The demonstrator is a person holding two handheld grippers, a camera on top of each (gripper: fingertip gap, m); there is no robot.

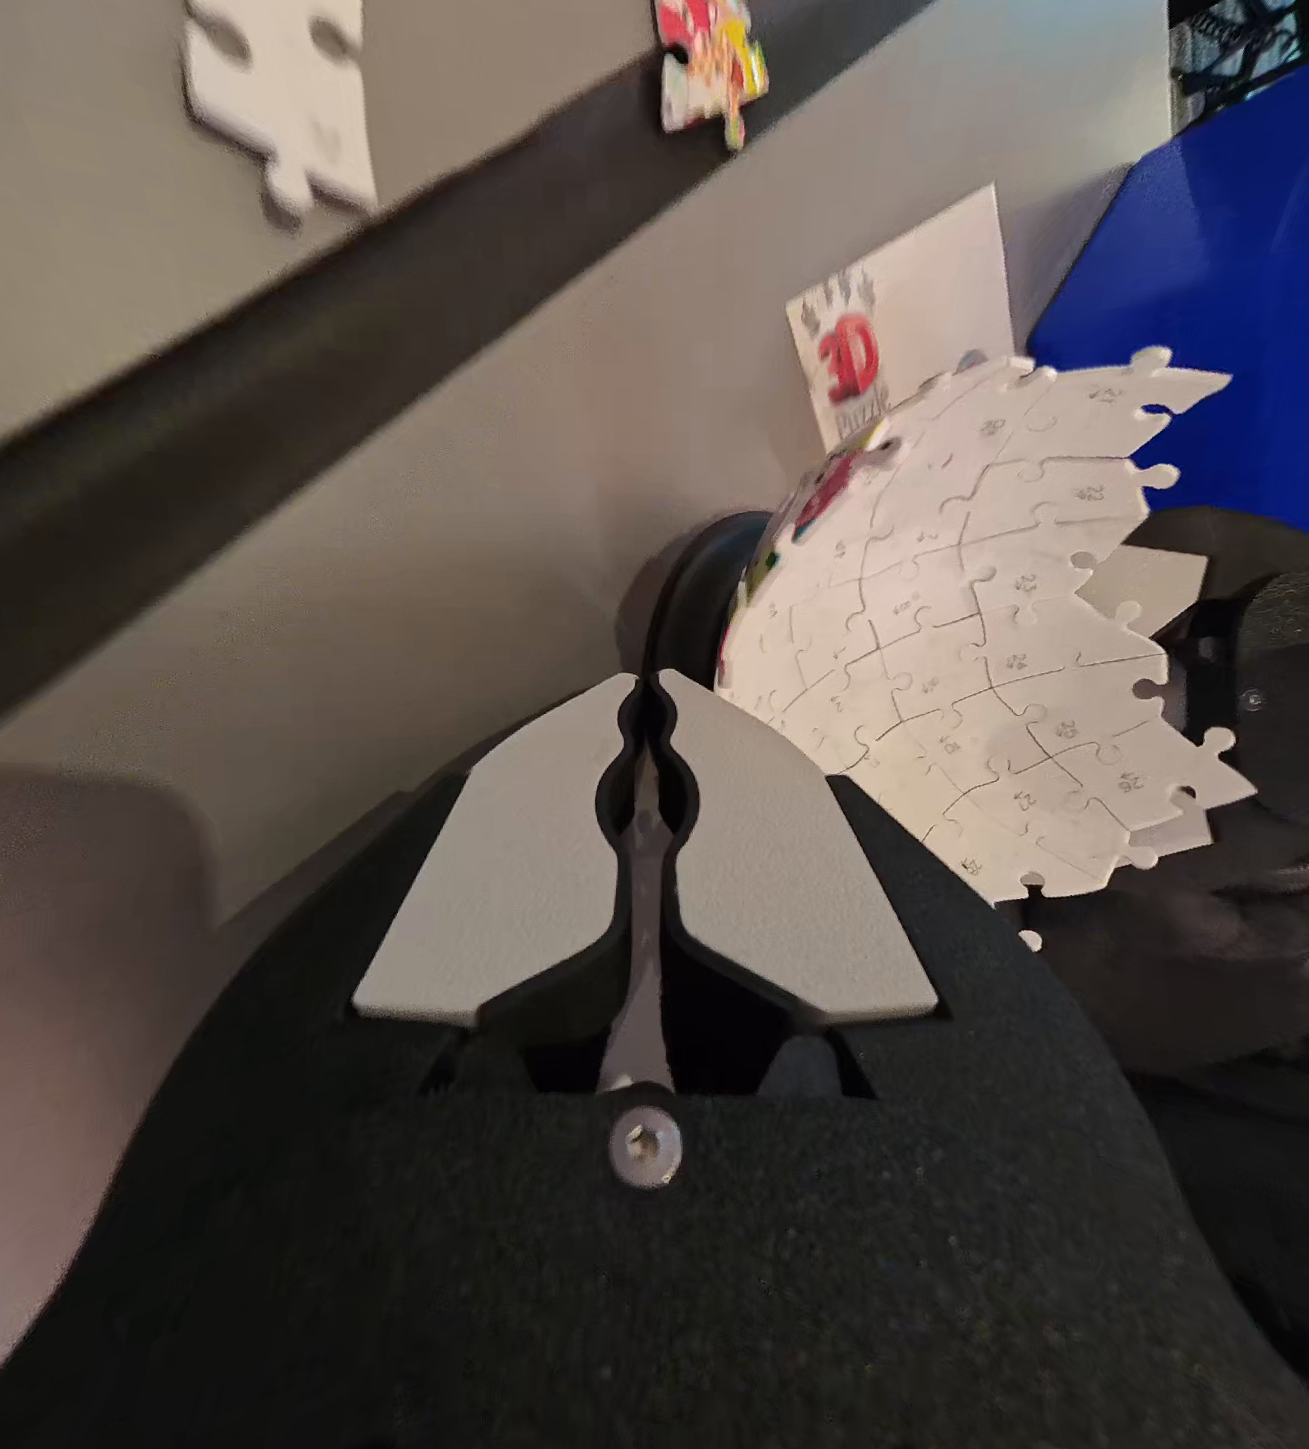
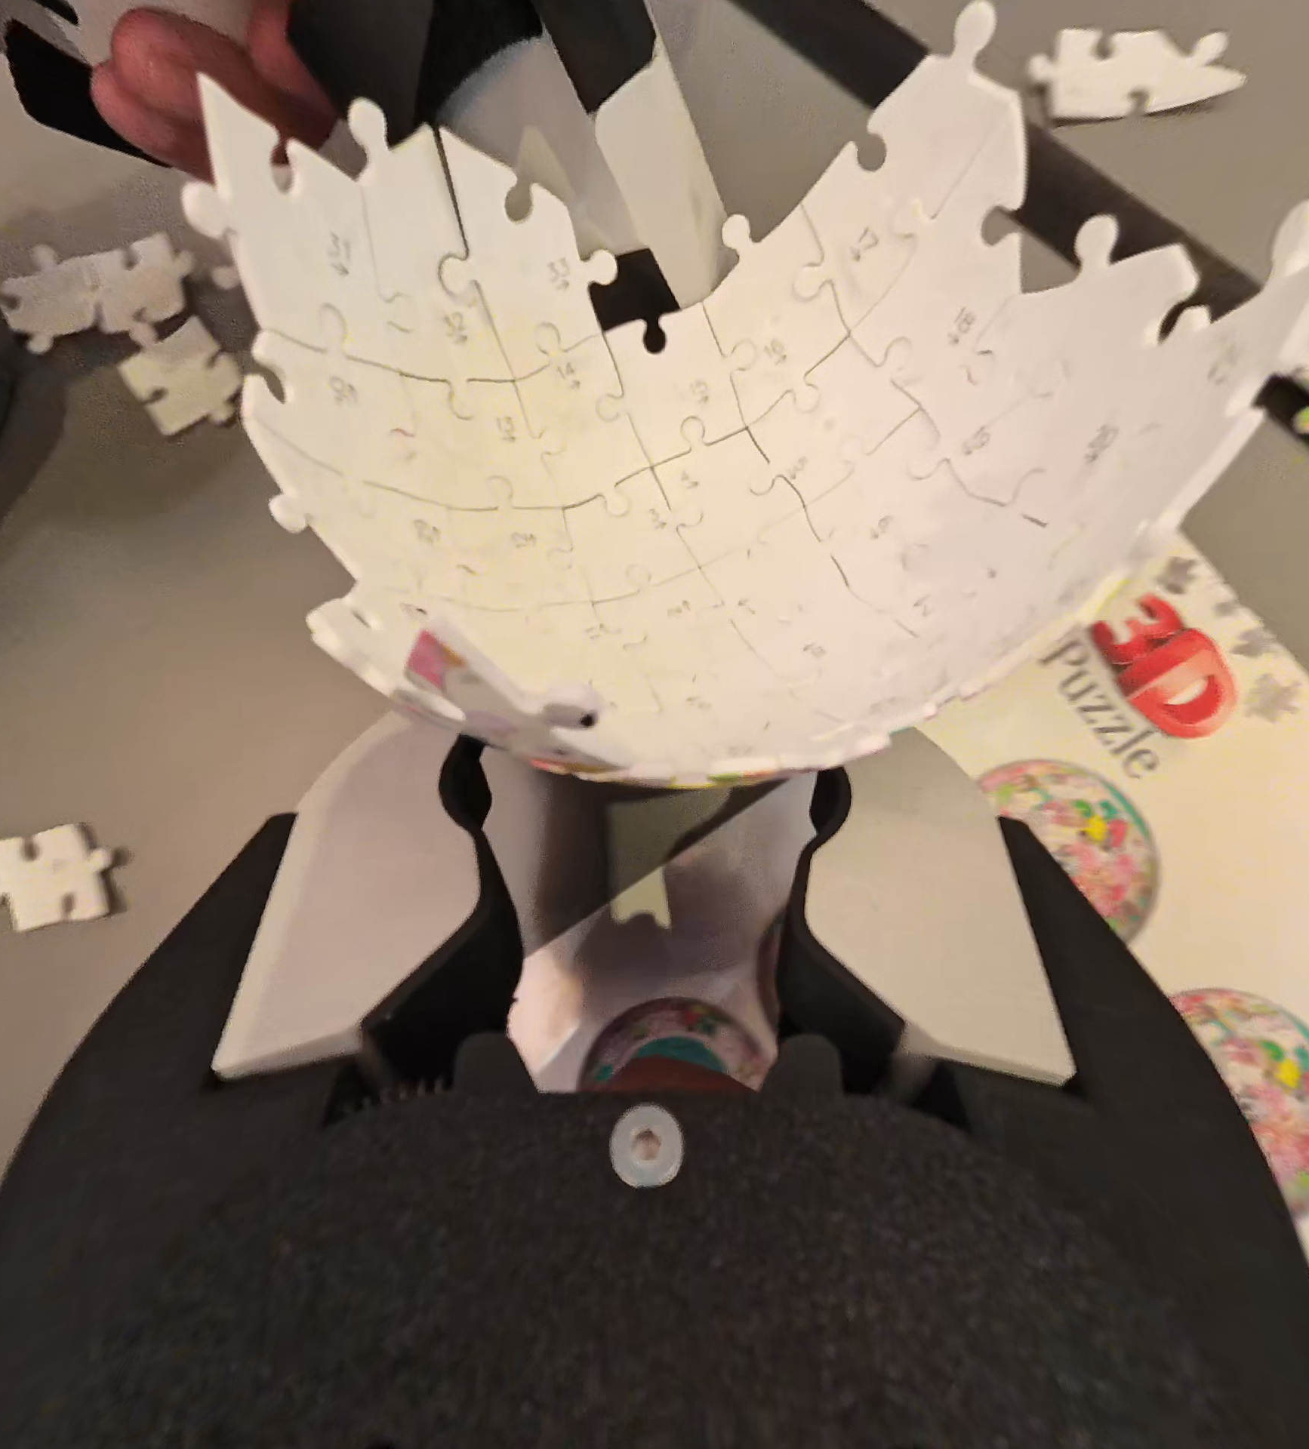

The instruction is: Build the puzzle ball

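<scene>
- Right wrist view: the half-built ball [image 2: 659, 486] is seen at twelve o'clock, roughly half assembled.
- Loose pieces [image 2: 47, 874] are left at nine o'clock.
- Right gripper [image 2: 651, 772] is spread; a grasp cannot be told.
- Left gripper [image 1: 647, 706] is clenched, empty.

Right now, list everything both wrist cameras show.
half-built puzzle ball: one, white inside, colourful outside, at the right gripper's fingertips
black stand: one, under the ball
loose puzzle pieces: several, mostly white side up, scattered on the grey table
instruction sheet: one, white with ball pictures, on the table
blue box: one, behind the ball
left gripper: shut, empty
right gripper: open, beneath the ball
hand: one, at the ball's far rim
</scene>
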